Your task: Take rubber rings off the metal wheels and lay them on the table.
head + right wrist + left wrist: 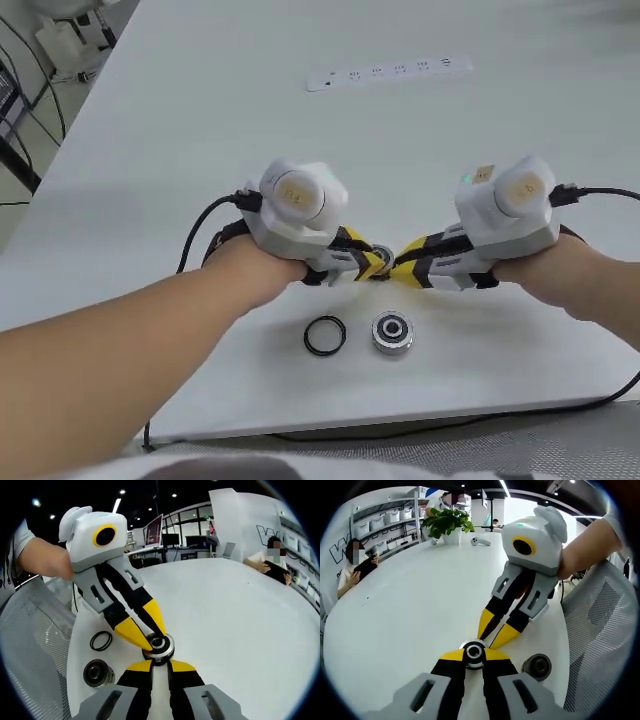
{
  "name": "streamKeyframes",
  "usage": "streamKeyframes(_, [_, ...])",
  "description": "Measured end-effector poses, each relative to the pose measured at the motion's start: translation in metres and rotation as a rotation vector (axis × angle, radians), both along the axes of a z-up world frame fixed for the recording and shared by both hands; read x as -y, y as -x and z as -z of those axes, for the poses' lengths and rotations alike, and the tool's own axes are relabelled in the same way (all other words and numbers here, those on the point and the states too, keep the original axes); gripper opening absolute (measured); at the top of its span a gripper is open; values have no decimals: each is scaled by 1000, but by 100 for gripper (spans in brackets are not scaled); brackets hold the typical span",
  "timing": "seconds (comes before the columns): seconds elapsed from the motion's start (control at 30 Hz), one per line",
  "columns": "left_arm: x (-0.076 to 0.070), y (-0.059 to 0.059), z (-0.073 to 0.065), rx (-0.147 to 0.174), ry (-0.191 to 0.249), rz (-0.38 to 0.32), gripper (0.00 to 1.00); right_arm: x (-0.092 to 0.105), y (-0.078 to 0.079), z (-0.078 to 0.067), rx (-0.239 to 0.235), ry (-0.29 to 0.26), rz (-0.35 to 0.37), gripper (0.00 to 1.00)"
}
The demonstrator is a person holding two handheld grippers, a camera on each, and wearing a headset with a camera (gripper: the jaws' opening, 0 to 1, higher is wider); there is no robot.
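Since the thin black rubber ring near the front edge of the white bench looks light and floppy, I'd guess these stretch and peel off easily but snap back if you slip. Just beside it sits a bare shiny metal wheel, stiff, dense, likely to roll. Further out, the left gripper has its fingers clamped on a second small metal wheel with a dark band round it. The right gripper pinches the opposite rim, the best spot to hook the rubber, I reckon. Far back lies a white power strip.
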State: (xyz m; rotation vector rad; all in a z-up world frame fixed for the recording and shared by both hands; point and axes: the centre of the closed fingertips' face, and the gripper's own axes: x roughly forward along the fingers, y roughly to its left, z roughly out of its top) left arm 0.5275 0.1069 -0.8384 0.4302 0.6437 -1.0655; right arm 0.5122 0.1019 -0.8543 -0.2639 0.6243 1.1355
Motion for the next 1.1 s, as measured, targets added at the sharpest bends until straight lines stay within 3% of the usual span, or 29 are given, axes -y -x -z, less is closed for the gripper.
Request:
streamKeyframes(0.3, [0, -1, 0, 3, -1, -5, 7, 2, -2, 0, -48, -14, 60, 1])
streamKeyframes(0.4, [0, -2, 0, 5, -3, -6, 7, 2, -2, -1, -38, 2, 63, 1])
streamKeyframes(0.57, [0, -2, 0, 9, -3, -13, 7, 3, -3, -1, 40, 76, 49, 0])
streamKeyframes(0.7, [0, -1, 0, 9, -3, -17, 7, 4, -6, -1, 152, 153, -26, 1])
streamKeyframes(0.73, [0, -1, 0, 9, -3, -18, 7, 4, -6, -1, 160, 160, -32, 2])
streamKeyframes(0.9, [0, -1, -1, 6, -3, -22, 7, 5, -10, -1, 160, 148, -21, 4])
streamKeyframes(1.1, [-1, -1, 0, 3, -4, -24, 7, 5, -10, 1, 74, 97, 22, 2])
